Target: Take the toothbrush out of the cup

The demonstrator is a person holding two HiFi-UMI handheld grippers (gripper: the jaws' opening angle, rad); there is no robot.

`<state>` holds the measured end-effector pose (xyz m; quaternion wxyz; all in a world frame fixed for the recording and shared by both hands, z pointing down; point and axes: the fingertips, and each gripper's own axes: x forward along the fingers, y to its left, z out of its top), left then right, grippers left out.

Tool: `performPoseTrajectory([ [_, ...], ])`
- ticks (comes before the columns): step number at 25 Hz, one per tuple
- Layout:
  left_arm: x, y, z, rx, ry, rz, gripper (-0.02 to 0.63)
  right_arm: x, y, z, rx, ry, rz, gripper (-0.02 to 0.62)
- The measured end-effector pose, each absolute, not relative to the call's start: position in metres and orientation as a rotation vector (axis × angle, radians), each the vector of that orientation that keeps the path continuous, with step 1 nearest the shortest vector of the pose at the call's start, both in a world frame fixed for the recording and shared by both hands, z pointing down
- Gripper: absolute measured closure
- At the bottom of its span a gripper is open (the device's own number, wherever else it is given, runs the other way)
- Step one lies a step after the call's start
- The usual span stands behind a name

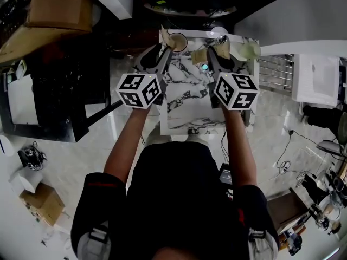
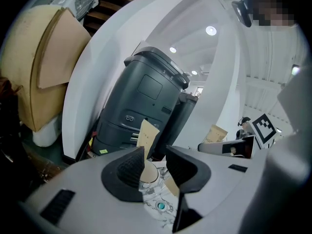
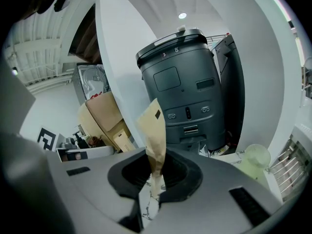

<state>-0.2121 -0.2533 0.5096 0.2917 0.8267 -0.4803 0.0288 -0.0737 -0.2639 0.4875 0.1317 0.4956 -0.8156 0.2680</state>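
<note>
**Inspector:** State of the tongs?

**Assistant:** Left tongs (image 2: 155,155) apart, with the cup (image 2: 148,173) just ahead between them and a sleeved toothbrush (image 2: 147,133) standing in it. Right tongs (image 3: 156,172) clamped on another sleeve (image 3: 152,130).

**Inspector:** Hazard?

**Assistant:** Closing on the rim instead of the toothbrush would likely tip the cup on the counter (image 1: 187,107).

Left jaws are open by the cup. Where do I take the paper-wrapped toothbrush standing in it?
Likely the upper part of the wrapped toothbrush, standing free above the cup rim. Bring the left gripper in from the near side, over the rim, jaws either side of it.
</note>
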Motion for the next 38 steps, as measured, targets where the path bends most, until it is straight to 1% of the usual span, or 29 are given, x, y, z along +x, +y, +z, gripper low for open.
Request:
performPoseTrajectory([
  [2, -0.211, -0.255, 0.516, 2.196, -1.273, 0.091, 0.469, -0.074, -0.263, 0.49, 1.436, -2.362, 0.784, 0.538],
  [8, -0.205, -0.262, 0.539, 2.177, -1.255, 0.153, 0.449, -0.072, -0.26, 0.494, 1.445, -2.349, 0.792, 0.538],
  [14, -0.204, -0.276, 0.55, 2.193, -1.293, 0.233, 0.447, -0.073, -0.257, 0.495, 1.445, -2.343, 0.79, 0.538],
  [25, -0.198, -0.29, 0.557, 2.166, -1.285, 0.245, 0.448, -0.072, -0.252, 0.498, 1.442, -2.333, 0.809, 0.538],
  [27, -0.198, -0.291, 0.559, 2.158, -1.29, 0.255, 0.452, -0.073, -0.251, 0.498, 1.442, -2.332, 0.808, 0.538],
  [31, -0.198, -0.293, 0.565, 2.143, -1.301, 0.279, 0.491, -0.07, -0.25, 0.499, 1.45, -2.331, 0.827, 0.538],
  [38, -0.195, -0.296, 0.565, 2.14, -1.31, 0.278, 0.511, -0.064, -0.246, 0.501, 1.472, -2.323, 0.841, 0.538],
])
